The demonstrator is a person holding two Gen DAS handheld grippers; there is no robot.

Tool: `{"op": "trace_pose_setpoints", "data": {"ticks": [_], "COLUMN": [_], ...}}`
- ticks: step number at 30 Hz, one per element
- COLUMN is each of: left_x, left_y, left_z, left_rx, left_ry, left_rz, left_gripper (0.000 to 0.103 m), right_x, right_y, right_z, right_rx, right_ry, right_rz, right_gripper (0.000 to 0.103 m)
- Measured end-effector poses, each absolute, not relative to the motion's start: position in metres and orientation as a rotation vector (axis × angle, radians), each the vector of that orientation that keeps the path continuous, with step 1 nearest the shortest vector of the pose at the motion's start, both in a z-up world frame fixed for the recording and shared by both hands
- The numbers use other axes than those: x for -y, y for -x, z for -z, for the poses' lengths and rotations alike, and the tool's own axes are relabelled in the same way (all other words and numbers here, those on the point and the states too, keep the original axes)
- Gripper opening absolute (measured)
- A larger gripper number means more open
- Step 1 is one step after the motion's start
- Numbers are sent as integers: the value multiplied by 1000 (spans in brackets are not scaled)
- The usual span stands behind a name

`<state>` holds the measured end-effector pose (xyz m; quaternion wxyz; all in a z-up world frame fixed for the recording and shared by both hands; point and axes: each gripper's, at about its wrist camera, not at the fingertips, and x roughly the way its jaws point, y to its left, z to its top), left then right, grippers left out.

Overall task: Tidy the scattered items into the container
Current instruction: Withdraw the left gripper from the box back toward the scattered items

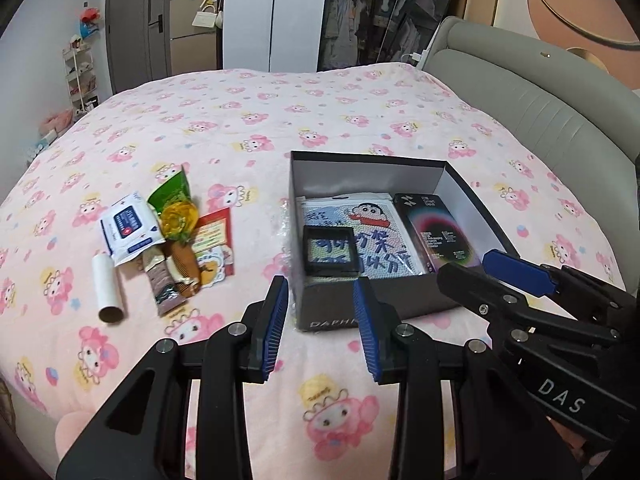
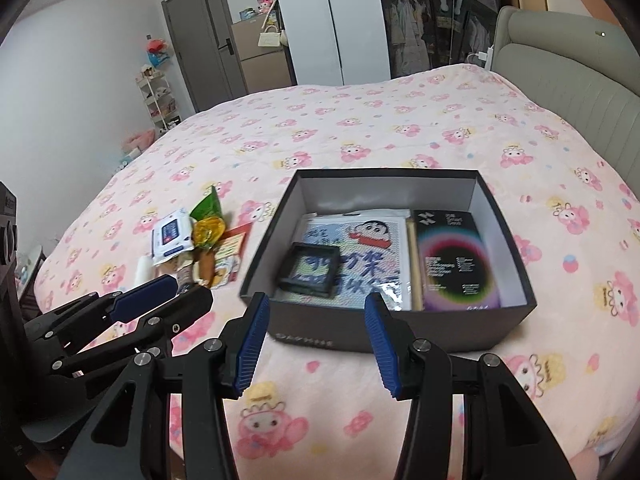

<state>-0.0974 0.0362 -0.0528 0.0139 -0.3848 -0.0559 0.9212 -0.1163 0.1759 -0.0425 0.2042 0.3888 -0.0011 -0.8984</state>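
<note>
With both tongs (image 1: pixel 320 320) (image 2: pixel 316 326) spread and empty, we judge the wipes packet (image 1: pixel 130 230) soft and light, best pinched at its edge.

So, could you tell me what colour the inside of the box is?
White inside the box, against its dark outer walls; the right wrist view shows it best.

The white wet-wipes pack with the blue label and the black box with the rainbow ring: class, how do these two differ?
The white wet-wipes pack with the blue label lies on the pink bedspread, outside the dark open box; the black box with the rainbow ring lies inside it. The pack is soft and crinkled; the black box is rigid and straight-edged. The pack touches other scattered items; the black box rests along the container's right wall. Both lie flat, ungripped.
</note>
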Motion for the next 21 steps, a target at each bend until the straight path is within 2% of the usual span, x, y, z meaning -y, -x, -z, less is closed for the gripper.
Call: {"op": "trace_pose_setpoints", "data": {"ticks": [15,21], "left_x": [20,47], "left_y": [48,47], "left_z": [27,33], "left_rx": [195,261], "left_ry": [1144,1166], "left_rz": [-2994,-3027], "left_gripper": [34,34], "right_x": [-117,-89], "right_y": [81,86], "right_z": [19,24], "right_rx": [-55,-83], "right_ry": [-985,-986], "right_rz": [2431,2371], "right_gripper": [45,45]}}
